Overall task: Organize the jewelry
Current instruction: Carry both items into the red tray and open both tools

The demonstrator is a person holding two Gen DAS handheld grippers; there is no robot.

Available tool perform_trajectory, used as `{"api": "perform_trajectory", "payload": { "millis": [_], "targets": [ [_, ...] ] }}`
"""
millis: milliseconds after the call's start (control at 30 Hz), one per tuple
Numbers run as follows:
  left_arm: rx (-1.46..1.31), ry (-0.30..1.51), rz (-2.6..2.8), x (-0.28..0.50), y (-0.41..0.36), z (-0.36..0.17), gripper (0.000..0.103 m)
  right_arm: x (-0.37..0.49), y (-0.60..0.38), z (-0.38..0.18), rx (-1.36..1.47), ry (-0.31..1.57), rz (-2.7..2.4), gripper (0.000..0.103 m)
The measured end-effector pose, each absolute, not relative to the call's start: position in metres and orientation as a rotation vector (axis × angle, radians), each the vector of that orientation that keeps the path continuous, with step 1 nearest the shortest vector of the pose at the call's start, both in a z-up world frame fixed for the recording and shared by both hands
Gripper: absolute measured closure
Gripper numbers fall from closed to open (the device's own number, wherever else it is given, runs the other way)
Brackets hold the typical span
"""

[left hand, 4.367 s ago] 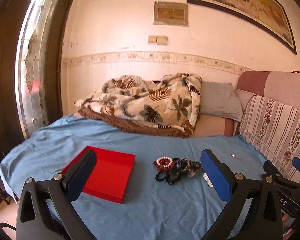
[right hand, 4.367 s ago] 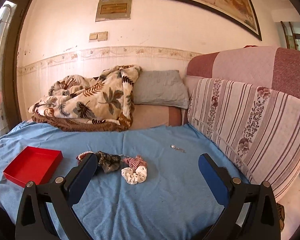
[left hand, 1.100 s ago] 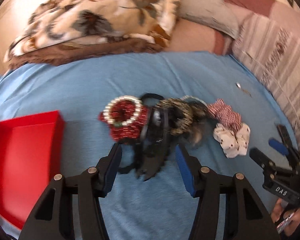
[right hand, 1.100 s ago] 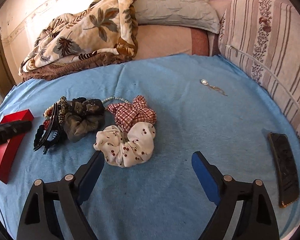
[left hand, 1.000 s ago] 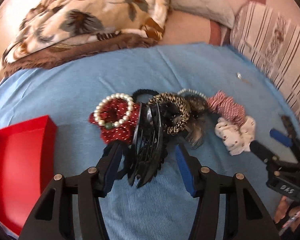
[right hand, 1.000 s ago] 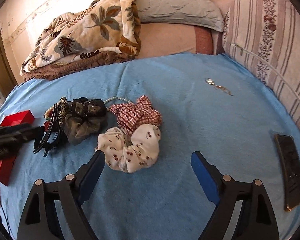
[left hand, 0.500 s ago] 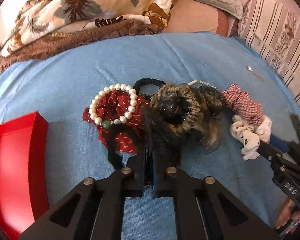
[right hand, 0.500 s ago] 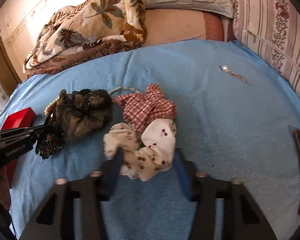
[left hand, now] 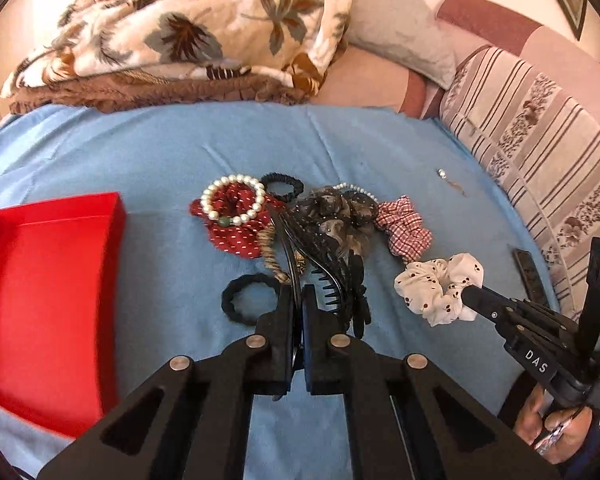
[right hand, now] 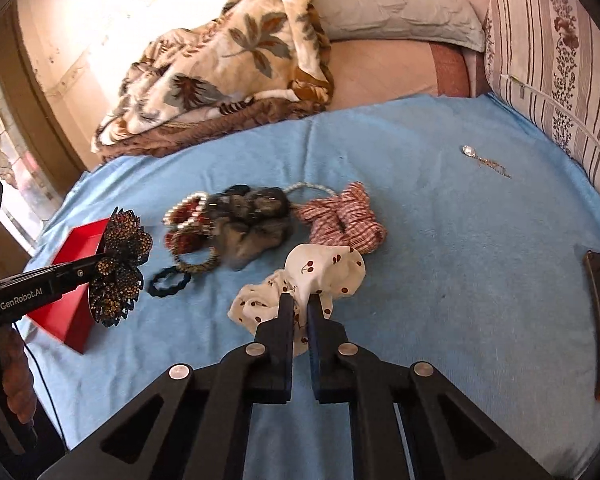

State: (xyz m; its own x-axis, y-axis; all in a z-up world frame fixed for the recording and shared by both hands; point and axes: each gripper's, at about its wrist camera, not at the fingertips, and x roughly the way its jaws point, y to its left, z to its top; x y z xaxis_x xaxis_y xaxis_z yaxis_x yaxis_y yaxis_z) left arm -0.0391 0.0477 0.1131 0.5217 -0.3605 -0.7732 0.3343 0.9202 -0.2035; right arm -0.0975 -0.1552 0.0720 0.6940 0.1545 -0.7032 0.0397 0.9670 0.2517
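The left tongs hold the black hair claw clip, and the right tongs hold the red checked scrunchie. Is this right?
Not quite. The right tongs hold the white cherry-print scrunchie, as the right wrist view shows; the red checked scrunchie lies on the blue sheet.

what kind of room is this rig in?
Probably a home bedroom or living room: a bed or daybed under a blue sheet, a leaf-print blanket and grey pillow at its head, a striped sofa cushion alongside.
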Motion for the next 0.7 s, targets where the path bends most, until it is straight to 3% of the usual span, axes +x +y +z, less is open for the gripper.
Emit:
{"api": "perform_trajectory", "payload": {
  "millis": [300,700],
  "targets": [
    [-0.119,0.859,-0.334,-0.056,0.123,0.143,0.100,-0.112,-0.112,0.116,0.209,0.741,0.178,0.096],
    [-0.149,0.863,-0.032,0.011,0.266,0.127,0.100,-0.025,0.031,0.128,0.124,0.785,0.441,0.096]
  ]
}}
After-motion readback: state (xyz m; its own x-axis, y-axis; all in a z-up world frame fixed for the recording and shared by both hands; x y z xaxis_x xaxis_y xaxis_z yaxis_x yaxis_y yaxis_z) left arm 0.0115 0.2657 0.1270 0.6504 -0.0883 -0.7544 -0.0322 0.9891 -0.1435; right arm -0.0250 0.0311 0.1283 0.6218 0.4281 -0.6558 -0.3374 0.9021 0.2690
